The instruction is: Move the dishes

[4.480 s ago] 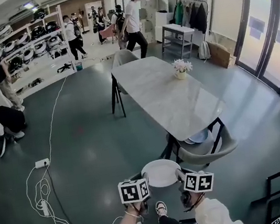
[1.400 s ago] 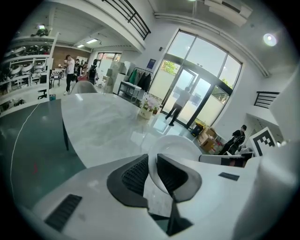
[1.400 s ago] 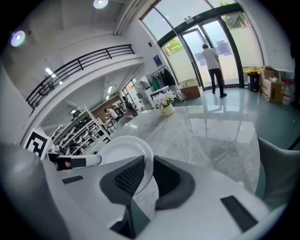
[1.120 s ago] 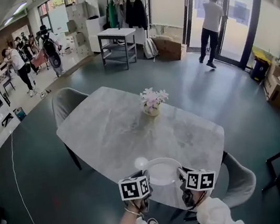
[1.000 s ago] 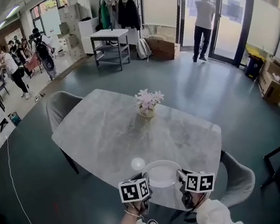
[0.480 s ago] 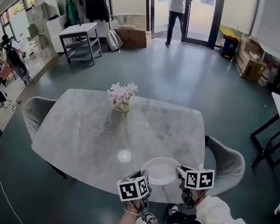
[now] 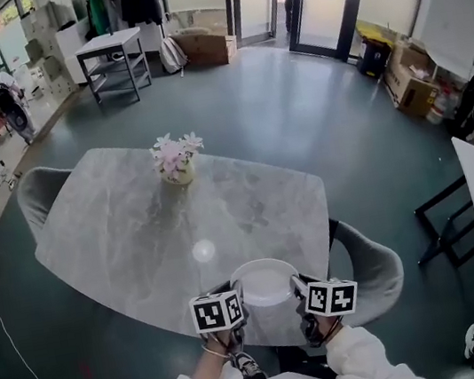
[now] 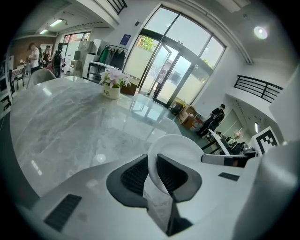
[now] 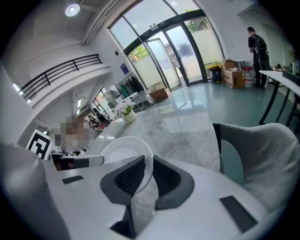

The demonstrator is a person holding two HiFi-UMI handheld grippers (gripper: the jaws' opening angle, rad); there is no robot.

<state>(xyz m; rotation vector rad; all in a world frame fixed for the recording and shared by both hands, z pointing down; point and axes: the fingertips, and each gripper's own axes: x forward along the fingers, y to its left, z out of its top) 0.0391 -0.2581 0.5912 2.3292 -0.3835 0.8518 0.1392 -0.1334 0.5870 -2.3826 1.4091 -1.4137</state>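
A white plate [image 7: 264, 282] hangs over the near edge of the grey marble table [image 7: 135, 228], held level between both grippers. My left gripper [image 7: 237, 299] is shut on the plate's left rim; in the left gripper view the plate [image 8: 176, 143] stands edge-on between the dark pads [image 8: 136, 176]. My right gripper [image 7: 297, 291] is shut on the right rim, and in the right gripper view the plate [image 9: 124, 147] sits clamped between its pads [image 9: 131, 176].
A vase of pink and white flowers [image 7: 176, 158] stands at the table's far middle. One grey chair [image 7: 371, 265] sits at the near right corner, another [image 7: 35, 191] at the far left. People stand at the far left. Cardboard boxes [image 7: 408, 83] lie near the glass doors.
The view has swung round and I have come up to the marble table, carrying the plate in both grippers; the plate now hangs over the table's near edge.
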